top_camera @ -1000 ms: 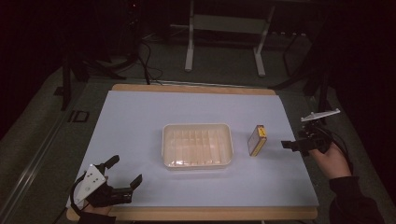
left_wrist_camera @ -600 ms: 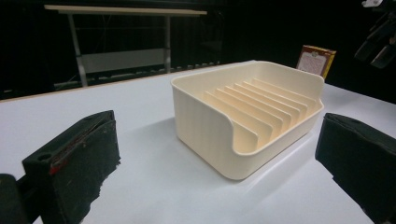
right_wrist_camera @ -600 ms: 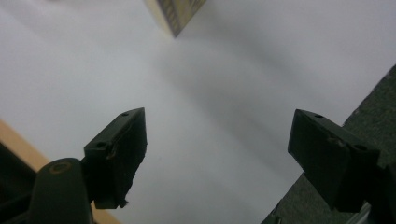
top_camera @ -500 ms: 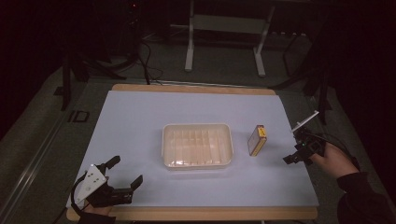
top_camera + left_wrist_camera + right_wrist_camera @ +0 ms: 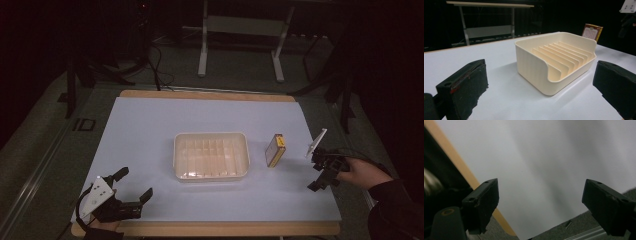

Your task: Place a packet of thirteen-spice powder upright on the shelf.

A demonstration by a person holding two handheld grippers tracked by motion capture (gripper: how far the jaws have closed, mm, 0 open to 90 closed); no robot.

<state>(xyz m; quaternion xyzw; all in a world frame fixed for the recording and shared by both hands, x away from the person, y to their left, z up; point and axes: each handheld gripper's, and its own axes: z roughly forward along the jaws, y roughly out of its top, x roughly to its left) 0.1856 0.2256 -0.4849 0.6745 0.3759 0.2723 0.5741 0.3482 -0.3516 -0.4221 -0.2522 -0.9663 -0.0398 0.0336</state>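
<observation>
Beside the cream slotted tray (image 5: 211,156) at the middle of the table (image 5: 150,120), to its right in the high view, a small yellow-edged card box (image 5: 275,150) stands on end, touched by nothing. The right gripper (image 5: 324,176) has swung since a second ago — it then pointed level at the box, and now it tips down toward the table's near right, farther from the tray than the box is. The left gripper (image 5: 133,185) rests near the table's front-left corner, jaws apart. Along the left gripper view, its black jaws frame the tray (image 5: 556,62) with the box (image 5: 592,31) behind it. From the right gripper view, the jaws have just been opening and stand wide with nothing between — so the pickup looks not yet begun.
</observation>
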